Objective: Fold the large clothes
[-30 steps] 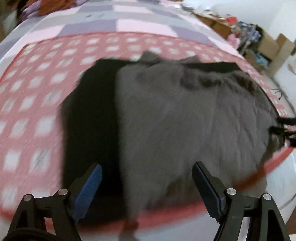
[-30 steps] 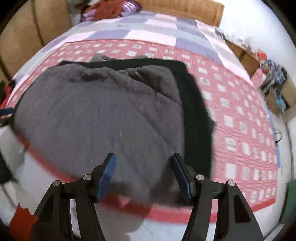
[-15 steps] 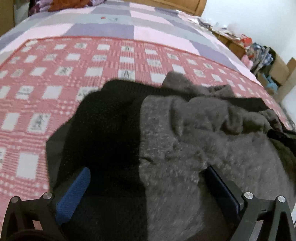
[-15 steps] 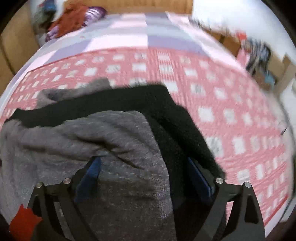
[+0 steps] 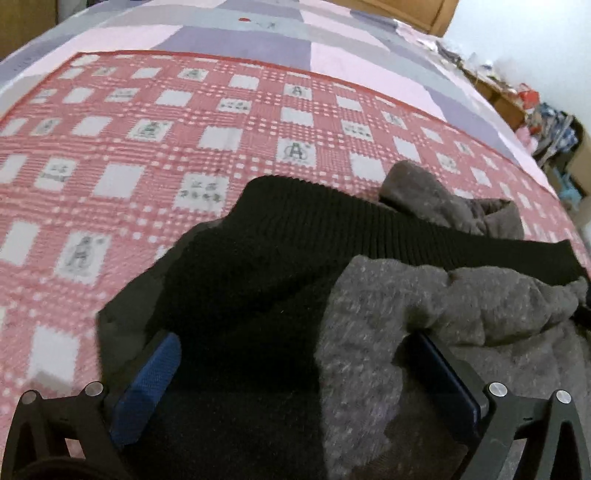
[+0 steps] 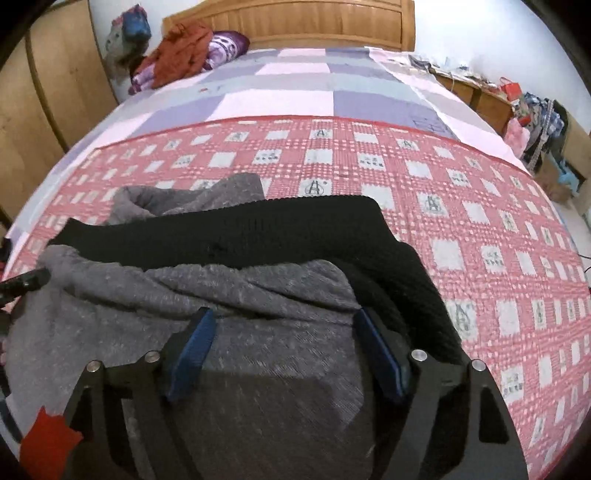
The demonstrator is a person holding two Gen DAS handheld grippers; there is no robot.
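Note:
A large garment, grey fleece (image 5: 424, 295) (image 6: 229, 291) with a black ribbed knit band (image 5: 332, 225) (image 6: 266, 229), lies bunched on the bed. My left gripper (image 5: 293, 338) sits low on its left part, jaws wide open, with black knit and a grey fold between the blue pads (image 5: 147, 384). My right gripper (image 6: 283, 314) rests on the grey right part. Its jaws are closing with a grey fold between the pads (image 6: 192, 350), which do not clearly press on it. A black part at the left edge (image 6: 26, 280) looks like the other gripper.
The garment lies on a red checked blanket (image 6: 461, 206) over a pink and purple quilt (image 6: 295, 85). Loose clothes (image 6: 184, 55) are piled by the wooden headboard (image 6: 295, 22). A wardrobe (image 6: 44, 92) stands at the left; boxes and clutter (image 6: 535, 110) line the right.
Both grippers came down and forward onto the garment's near part, which is now bunched into folds. The left jaws spread wider; the right jaws widened and then drew in a little.

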